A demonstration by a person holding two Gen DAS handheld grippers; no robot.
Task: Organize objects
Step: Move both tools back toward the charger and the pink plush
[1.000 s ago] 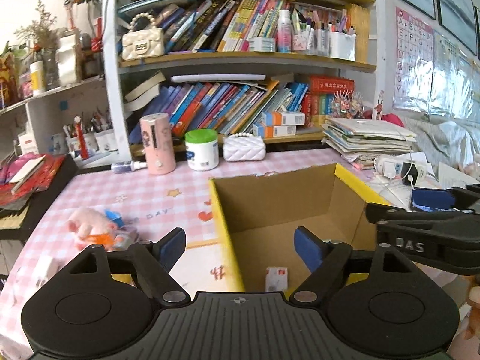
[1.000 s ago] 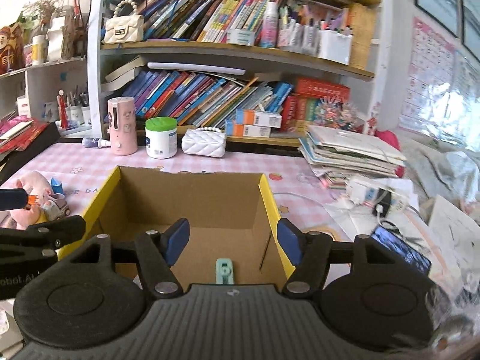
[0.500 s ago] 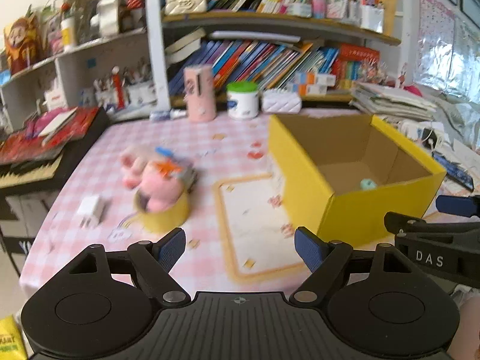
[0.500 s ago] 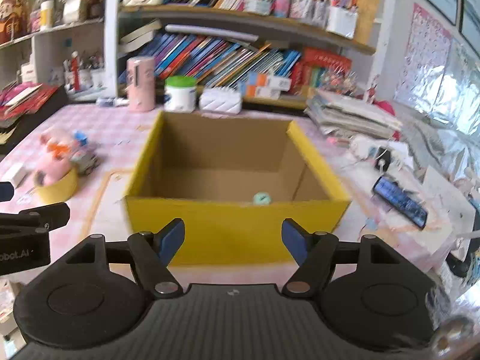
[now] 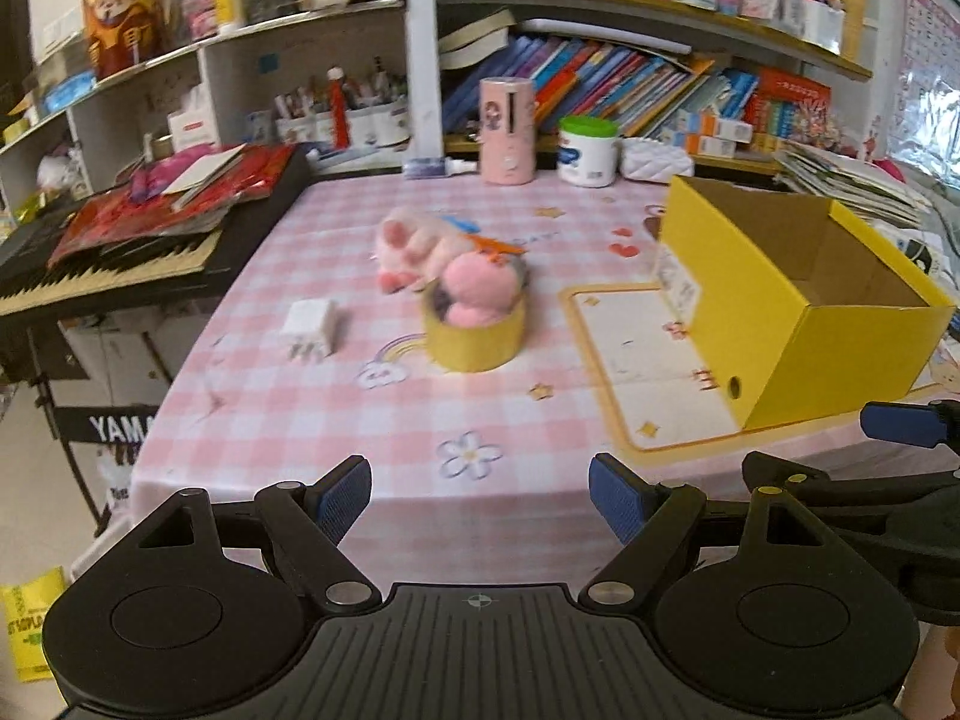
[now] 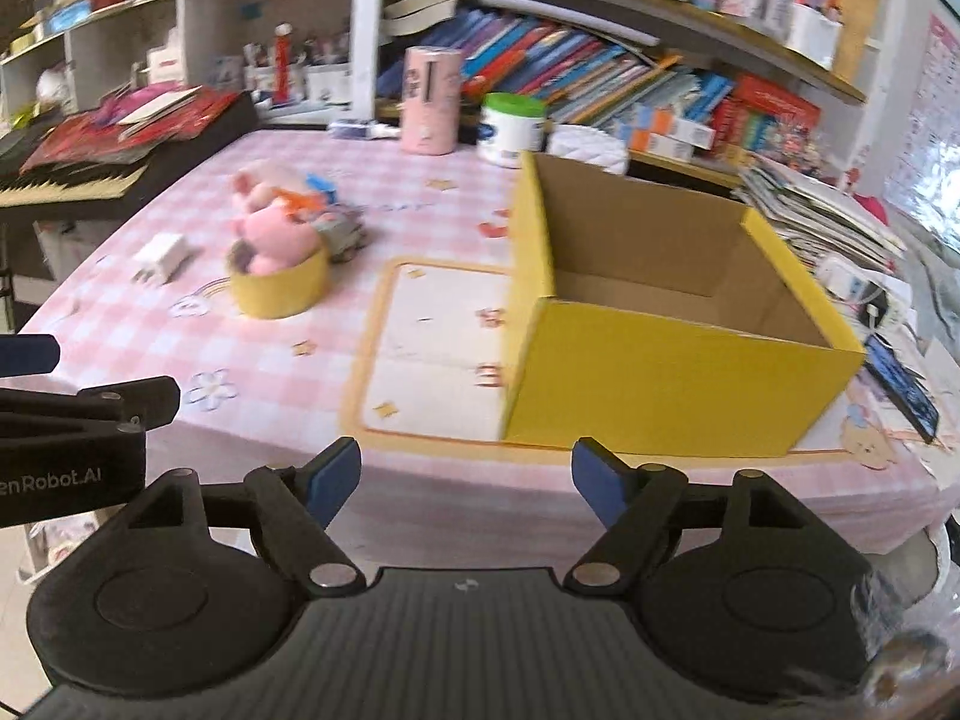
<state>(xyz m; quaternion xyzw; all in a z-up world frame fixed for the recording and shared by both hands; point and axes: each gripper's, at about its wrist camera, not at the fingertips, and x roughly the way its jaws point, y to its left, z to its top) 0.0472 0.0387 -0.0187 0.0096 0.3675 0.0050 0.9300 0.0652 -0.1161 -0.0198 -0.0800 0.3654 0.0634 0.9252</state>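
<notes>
Yellow box (image 6: 660,384) near table edge (image 6: 600,480), jaws spread

Both views tableward; shared yellow box (image 5: 798,306)

Crowded bookshelves (image 5: 630,66) behind pink checked table (image 5: 336,420); black keyboard (image 5: 108,276) at left.

Tabletop (image 5: 288,420): smooth pink-check cloth w/ printed motifs. Box (image 6: 672,396): matt yellow cardboard outside, raw brown inside. Plush toy (image 5: 474,282): fuzzy pink fabric. Tape roll (image 5: 474,339): matt yellow. Charger (image 5: 309,327): smooth white plastic. Left hand-held gripper (image 5: 477,495): matt black plastic, ribbed blue pads (image 5: 345,495).
</notes>
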